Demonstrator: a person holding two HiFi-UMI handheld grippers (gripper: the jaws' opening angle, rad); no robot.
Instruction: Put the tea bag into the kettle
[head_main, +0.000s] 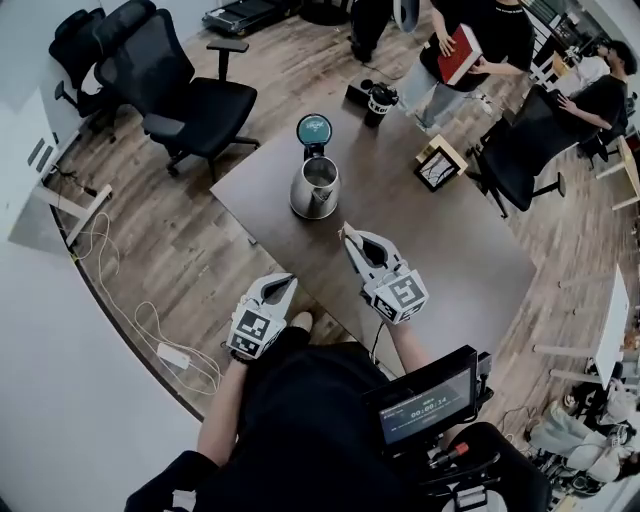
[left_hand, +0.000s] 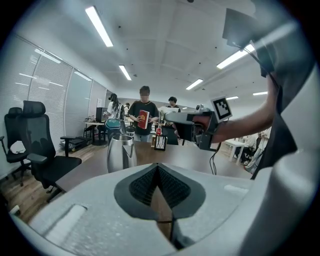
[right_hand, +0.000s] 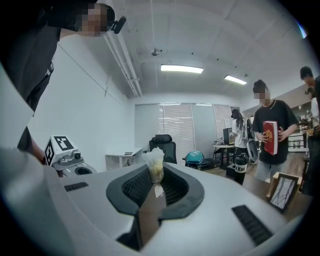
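The room is a big office with a wood floor (head_main: 150, 230) and long lights (left_hand: 99, 26) on the ceiling. Two black chairs (head_main: 170, 80) stand past the far left corner of a brown worktop (head_main: 440, 250). White cables (head_main: 150, 340) lie on the floor next to a white wall. At the far end of the room, a person stands holding a red book (head_main: 460, 52). Another person sits in a chair on the right.

On the worktop there is a shiny kettle (head_main: 315, 188), close to the left edge. Its blue-green lid (head_main: 314, 130) is tipped up, so the top is open. A small picture frame (head_main: 438, 165) stands near the right edge. A black cup (head_main: 380, 102) sits at the far end.

The person near me holds a tool in each hand. The right gripper (head_main: 350, 235) is over the worktop, on the near side of the kettle and not touching it. Its jaws are pinched on the tea bag (right_hand: 154, 165), a little pale pouch that sticks up from the tips. The left gripper (head_main: 285, 282) is lower and closer to the person, by the near edge of the worktop. Its jaws are pressed together with nothing in them. Its tips point toward the kettle.
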